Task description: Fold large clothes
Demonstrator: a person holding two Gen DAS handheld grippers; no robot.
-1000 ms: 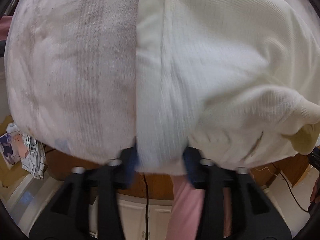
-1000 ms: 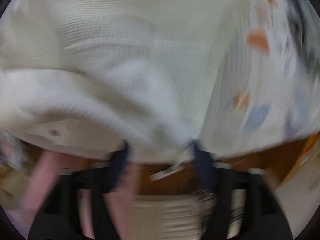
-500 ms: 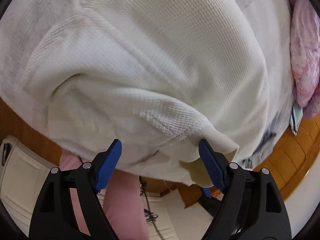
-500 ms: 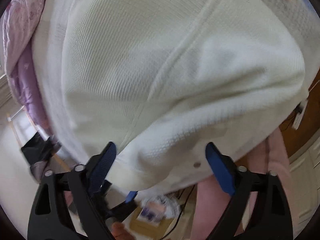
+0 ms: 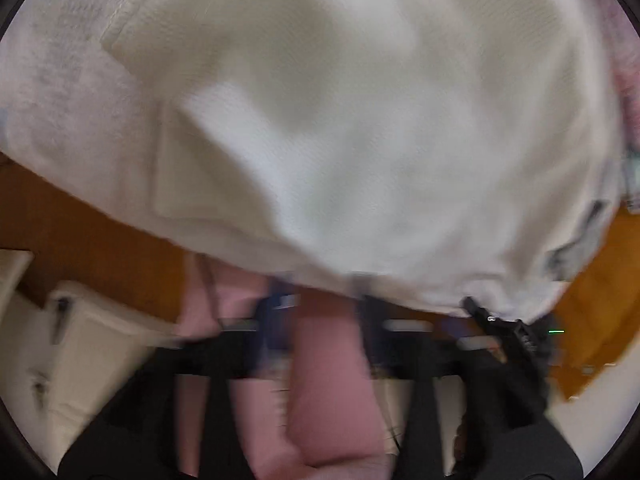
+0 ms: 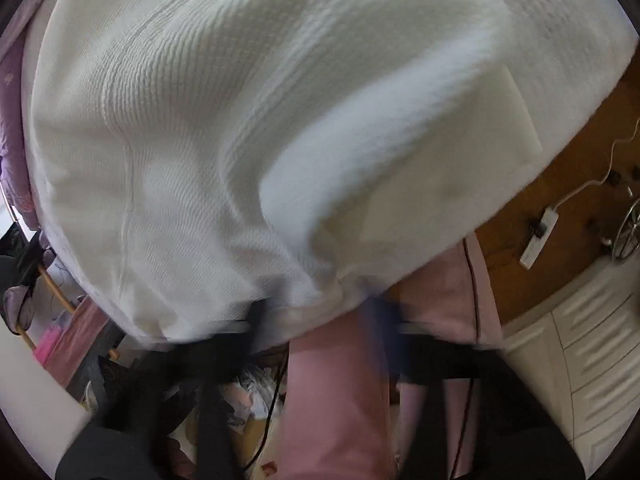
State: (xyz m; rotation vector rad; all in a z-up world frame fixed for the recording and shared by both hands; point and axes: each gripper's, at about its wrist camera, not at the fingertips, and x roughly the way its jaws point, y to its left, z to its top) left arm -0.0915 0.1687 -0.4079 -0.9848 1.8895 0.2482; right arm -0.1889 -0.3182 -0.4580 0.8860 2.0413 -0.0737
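Because the cream waffle-knit garment lies spread on the bed with its near hem at the edge, both jaws have just been opening: left hand-held gripper and right hand-held gripper stand released, clasping nothing, likely repositioning for another fold.

The sweater is cream white with a fine waffle-knit texture, and it lies on a white bed cover with faint grey marks. The floor is orange-brown wood. The person's trousers are plain pink. A purple floral quilt shows at the left edge. The left tool is black with blue pads
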